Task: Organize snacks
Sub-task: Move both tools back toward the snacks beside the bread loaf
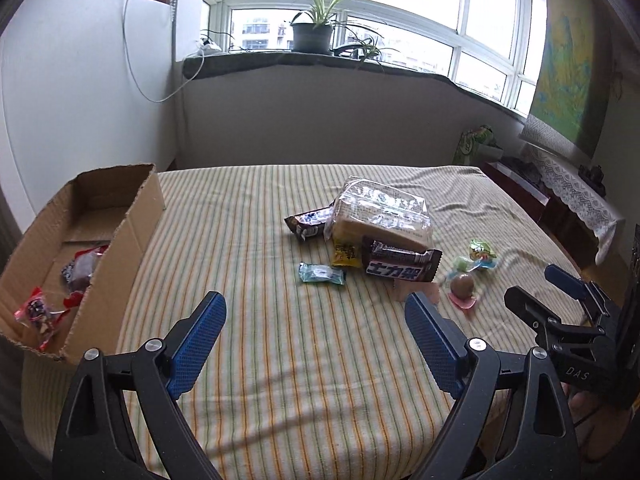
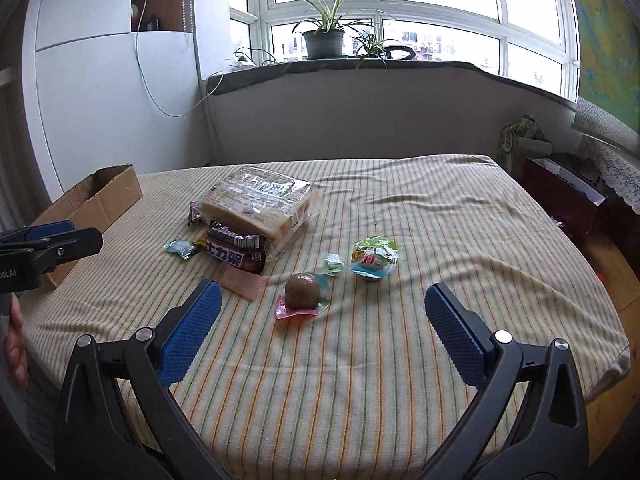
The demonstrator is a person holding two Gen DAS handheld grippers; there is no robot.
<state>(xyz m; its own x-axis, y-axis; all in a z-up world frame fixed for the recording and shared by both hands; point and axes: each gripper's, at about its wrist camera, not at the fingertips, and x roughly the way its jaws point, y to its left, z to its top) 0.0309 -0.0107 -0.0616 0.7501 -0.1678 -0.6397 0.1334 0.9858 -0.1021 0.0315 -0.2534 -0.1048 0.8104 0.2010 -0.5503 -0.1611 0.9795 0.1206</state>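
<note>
Snacks are lying in a loose cluster on the striped cloth-covered counter [image 1: 280,360], ahead of both pairs of fingers. A clear plastic bag of sliced bread [image 1: 382,214] is sitting farthest out, overlapping a dark brown chocolate bar wrapper [image 1: 308,222] on its left. A second brown chocolate bar with white lettering [image 1: 400,266] is leaning against the bread's near edge, touching a small yellow packet [image 1: 345,255]. A small teal foil candy [image 1: 322,273] is lying just left of that, apart from the rest.

To the right, a brown round ball on a pink wrapper [image 2: 303,290] is resting between and beyond the right gripper [image 2: 324,316] fingers. A green-and-white sealed cup [image 2: 374,258] is sitting just past it, with a pale green twisted candy [image 2: 332,262] between them.

A brown open cardboard box [image 1: 132,232] is standing left of the left gripper [image 1: 316,320], holding red-wrapped snacks [image 1: 38,312] and a dark packet [image 1: 82,268].

Both grippers' blue-padded fingers are standing wide apart with nothing between them, hovering over the counter.

A potted spider plant [image 1: 314,28] is sitting on the window ledge well beyond.
</note>
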